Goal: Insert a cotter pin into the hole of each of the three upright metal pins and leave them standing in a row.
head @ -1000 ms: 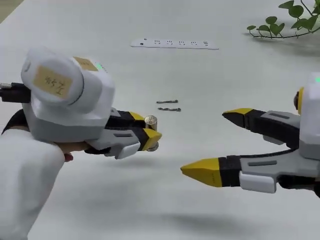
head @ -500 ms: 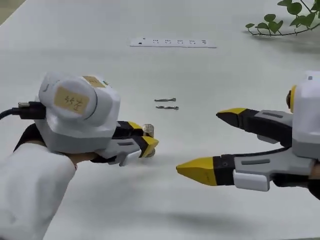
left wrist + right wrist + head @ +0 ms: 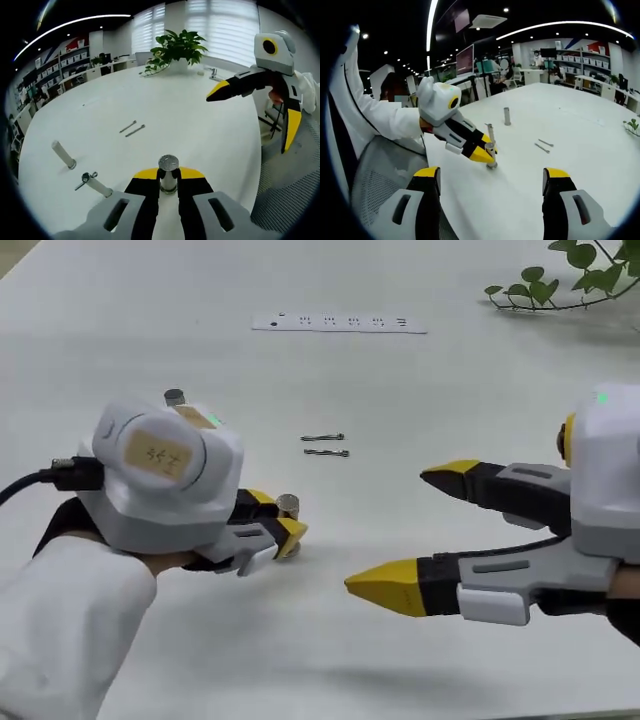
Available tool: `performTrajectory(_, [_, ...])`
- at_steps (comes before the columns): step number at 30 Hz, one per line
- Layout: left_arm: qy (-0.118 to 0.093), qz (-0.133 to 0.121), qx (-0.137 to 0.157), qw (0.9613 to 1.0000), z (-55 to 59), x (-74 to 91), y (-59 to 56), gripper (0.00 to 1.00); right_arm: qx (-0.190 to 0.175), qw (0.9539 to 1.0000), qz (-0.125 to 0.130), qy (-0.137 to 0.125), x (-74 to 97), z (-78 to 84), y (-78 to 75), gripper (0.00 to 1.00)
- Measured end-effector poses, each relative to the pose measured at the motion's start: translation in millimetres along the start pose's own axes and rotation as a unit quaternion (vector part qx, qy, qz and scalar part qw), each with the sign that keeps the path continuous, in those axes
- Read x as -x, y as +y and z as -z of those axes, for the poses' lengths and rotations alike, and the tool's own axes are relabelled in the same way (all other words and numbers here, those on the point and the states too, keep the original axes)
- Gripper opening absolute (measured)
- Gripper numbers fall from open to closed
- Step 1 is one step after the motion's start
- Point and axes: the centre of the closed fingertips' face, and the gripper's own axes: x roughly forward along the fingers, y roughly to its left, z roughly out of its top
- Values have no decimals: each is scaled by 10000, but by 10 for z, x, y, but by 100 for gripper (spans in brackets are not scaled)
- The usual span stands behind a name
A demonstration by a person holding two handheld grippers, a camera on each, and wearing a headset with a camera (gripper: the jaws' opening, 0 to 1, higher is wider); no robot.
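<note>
The left tongs [image 3: 282, 518] clamp the short silver metal pin [image 3: 168, 169] upright on the white desk [image 3: 450, 390]; the right tongs [image 3: 388, 530] gape wide, empty. Tilting that grip could topple the pin, and the thin loose cotter pins [image 3: 327, 452] may skid when pinched.

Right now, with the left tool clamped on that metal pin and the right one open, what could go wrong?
The left tool pinches the metal pin just at its tips, so a twist might tip it. The two loose cotter pins lie thin and flat on the table; the open right tool could slip off or flick them away. A fitted pin and a bare pin stand near the left tool and could get knocked.
</note>
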Motion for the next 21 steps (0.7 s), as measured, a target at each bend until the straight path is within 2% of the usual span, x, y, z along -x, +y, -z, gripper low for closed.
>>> performTrajectory(3, [39, -20, 113, 9999, 39, -10, 7, 10, 5, 10000, -13, 20, -11, 5, -12, 82])
performTrajectory(5, [82, -59, 88, 9999, 72, -17, 6, 10, -2, 10000, -9, 31, -13, 9, -14, 82])
performTrajectory(6, [11, -67, 117, 9999, 52, -12, 7, 10, -6, 10000, -4, 34, -9, 12, -11, 82])
performTrajectory(10, [-13, -76, 176, 9998, 64, -9, -1, 10, -21, 10000, -1, 48, -4, 20, -9, 82])
performTrajectory(13, [-61, -126, 350, 9993, 70, 2, -13, 10, -14, 10000, 4, 62, -6, 26, -7, 82])
performTrajectory(21, [-145, -233, 386, 9989, 77, 3, -29, 11, -13, 9999, 67, 80, 11, 16, -39, 83])
